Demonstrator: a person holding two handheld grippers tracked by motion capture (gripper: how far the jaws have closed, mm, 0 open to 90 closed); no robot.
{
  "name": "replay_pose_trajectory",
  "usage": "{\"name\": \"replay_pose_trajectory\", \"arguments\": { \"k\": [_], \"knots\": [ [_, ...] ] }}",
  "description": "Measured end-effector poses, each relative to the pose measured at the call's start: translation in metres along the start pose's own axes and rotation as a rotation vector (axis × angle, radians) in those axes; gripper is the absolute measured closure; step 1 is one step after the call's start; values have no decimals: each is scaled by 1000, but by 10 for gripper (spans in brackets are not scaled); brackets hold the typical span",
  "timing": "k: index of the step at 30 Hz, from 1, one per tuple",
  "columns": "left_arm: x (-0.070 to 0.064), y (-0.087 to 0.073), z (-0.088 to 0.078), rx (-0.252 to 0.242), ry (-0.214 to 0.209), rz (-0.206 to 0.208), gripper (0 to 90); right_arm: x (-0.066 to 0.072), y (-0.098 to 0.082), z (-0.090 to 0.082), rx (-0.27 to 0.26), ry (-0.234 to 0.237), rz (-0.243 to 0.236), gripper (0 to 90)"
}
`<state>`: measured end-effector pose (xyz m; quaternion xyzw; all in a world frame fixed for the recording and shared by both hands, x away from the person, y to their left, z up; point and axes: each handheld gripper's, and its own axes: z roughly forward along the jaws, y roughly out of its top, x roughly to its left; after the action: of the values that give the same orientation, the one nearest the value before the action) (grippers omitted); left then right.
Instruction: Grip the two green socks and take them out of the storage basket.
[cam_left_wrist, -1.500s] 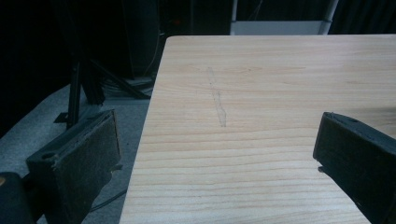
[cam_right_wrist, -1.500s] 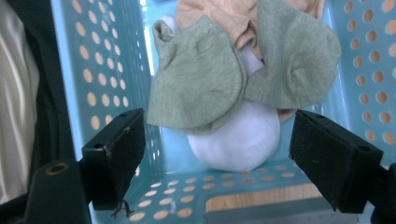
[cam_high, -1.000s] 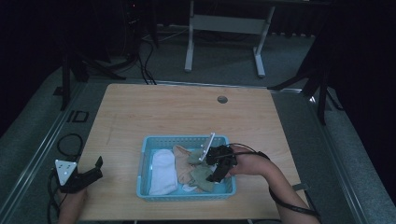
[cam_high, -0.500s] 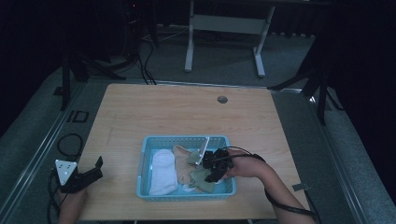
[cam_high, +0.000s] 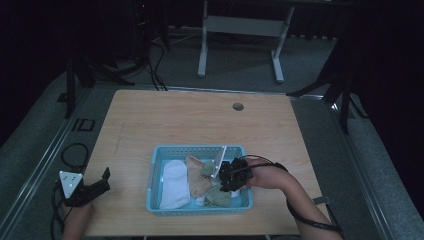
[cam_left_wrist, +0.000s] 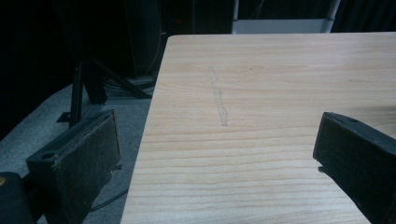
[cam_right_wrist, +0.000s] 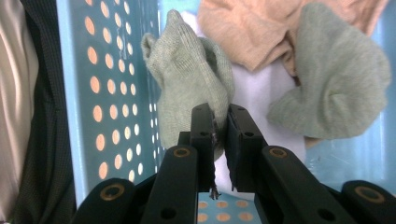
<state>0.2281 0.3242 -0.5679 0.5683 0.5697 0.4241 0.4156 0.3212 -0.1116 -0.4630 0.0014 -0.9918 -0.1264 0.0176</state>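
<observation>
Right gripper view looks straight down its own two black jaws: the right gripper (cam_right_wrist: 220, 122) has just been closing, and its pads now pinch the lower edge of a pale green sock (cam_right_wrist: 189, 88), the knitted cloth bunched between them. That sock lies inside the blue basket (cam_right_wrist: 116, 93), close against its wall, a sheet of plastic pierced by rows of round holes. A second green sock (cam_right_wrist: 336, 84) lies crumpled beside it, apart from the jaws, with a peach-coloured cloth (cam_right_wrist: 247, 32) above and a white one (cam_right_wrist: 261, 93) underneath.

High view gives the wider layout that the close picture leaves out: the basket (cam_high: 155, 170) sits on the near part of a light wooden table (cam_high: 200, 120), the right gripper (cam_high: 222, 186) reaches in from the basket's right side, and a folded white cloth (cam_high: 174, 182) fills the basket's left half.

Left gripper (cam_high: 100, 182) rests at the table's near left corner, well apart from the basket. Its own view shows its felt-faced jaws spread wide with nothing between them, over bare wood grain crossed by a faint scratch (cam_left_wrist: 219, 100).
</observation>
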Motion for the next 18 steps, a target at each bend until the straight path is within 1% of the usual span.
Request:
{"name": "replay_pose_trajectory", "arguments": {
  "k": [2, 3, 5, 7, 8, 10, 11, 12, 13, 14, 15, 18],
  "knots": [
    [0, 0, 0, -1, 1, 0, 3, 0, 1, -4, -5, -5, 1, 818],
    [0, 0, 0, 0, 1, 0, 3, 0, 1, -6, -1, -11, -6, 818],
    [0, 0, 0, -1, 2, 0, 4, 0, 1, -11, -12, -22, 5, 819],
    [0, 0, 0, 0, 2, 0, 4, 0, 1, -16, -19, -33, -2, 819],
    [0, 0, 0, -1, 2, 0, 4, -1, 1, -19, -24, -36, 8, 819],
    [0, 0, 0, -1, 3, 1, 3, 0, 1, -25, -23, -49, 2, 818],
    [0, 0, 0, 0, 3, 1, 3, -1, 1, -29, -34, -53, 8, 818],
    [0, 0, 0, 0, 2, 0, 4, -1, 1, -33, -43, -59, 4, 818],
    [0, 0, 0, -1, 3, 0, 4, 0, 1, -36, -48, -72, 4, 818],
    [0, 0, 0, -1, 3, 0, 4, 0, 1, -40, -54, -78, 11, 818],
    [0, 0, 0, -1, 3, 0, 3, 0, 1, -40, -54, -78, 11, 818],
    [0, 0, 0, -1, 3, 0, 4, -1, -1, -53, -80, -101, 19, 817]
  ]
}}
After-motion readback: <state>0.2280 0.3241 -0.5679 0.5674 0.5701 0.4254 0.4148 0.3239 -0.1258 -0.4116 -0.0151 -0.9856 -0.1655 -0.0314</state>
